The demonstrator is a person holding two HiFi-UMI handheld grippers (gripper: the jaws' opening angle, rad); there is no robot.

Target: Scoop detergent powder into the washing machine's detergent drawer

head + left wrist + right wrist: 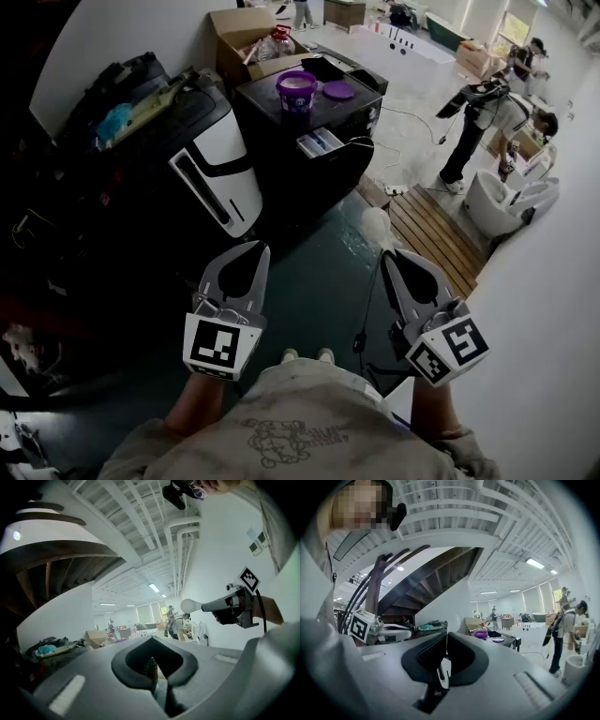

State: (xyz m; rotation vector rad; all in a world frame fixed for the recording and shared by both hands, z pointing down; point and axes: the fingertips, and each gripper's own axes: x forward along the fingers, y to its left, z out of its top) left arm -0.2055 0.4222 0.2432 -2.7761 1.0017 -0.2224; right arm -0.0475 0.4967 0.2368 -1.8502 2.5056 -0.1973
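Note:
A black washing machine (281,150) stands far ahead with its detergent drawer (319,142) pulled open. On its top sit an open purple tub of powder (296,90) and the tub's lid (338,90); both also show small in the right gripper view, tub (481,633) and lid (498,640). My right gripper (392,255) is shut on a white scoop (375,225), whose bowl sticks out past the jaws (190,605). My left gripper (253,249) is shut with nothing in it. Both grippers hang low near my body, well short of the machine.
A white-and-black appliance (220,173) leans left of the washing machine, with clutter behind it. A cardboard box (242,37) stands behind. A wooden pallet (436,239) lies on the right, and a person (478,117) bends over beyond it. A white wall runs along the right.

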